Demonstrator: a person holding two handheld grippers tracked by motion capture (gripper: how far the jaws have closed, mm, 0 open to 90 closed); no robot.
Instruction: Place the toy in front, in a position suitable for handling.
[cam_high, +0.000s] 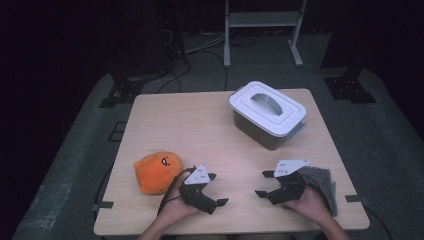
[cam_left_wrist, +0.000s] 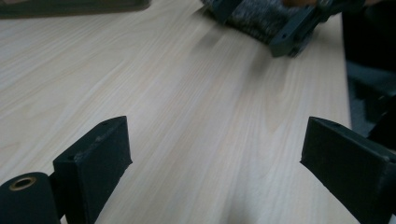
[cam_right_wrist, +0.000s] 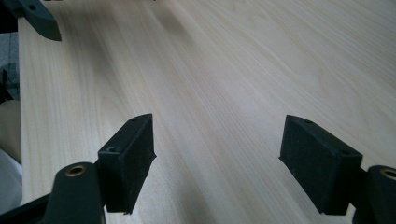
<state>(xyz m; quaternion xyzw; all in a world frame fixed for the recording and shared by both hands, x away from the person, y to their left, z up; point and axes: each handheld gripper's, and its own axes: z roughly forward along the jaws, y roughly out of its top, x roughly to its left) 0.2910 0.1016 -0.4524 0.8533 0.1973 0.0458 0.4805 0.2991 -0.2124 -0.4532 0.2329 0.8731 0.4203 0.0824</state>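
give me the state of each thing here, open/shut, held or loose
storage box: lid on, handle folded flat
orange plush toy: loose on the table, unheld
grey felt pad: flat, under the right hand
left tongs: open, empty
right tongs: open, empty

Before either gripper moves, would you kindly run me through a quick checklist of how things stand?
1. Left gripper open, nothing between its jaws: ok.
2. Right gripper open, nothing between its jaws: ok.
3. Plush toy free on the table, beside the left gripper: ok.
4. Grey cloth free to lift: not ok, the right hand lies partly over it.
5. Box lid shut: ok; whether the side latches are locked: cannot tell.
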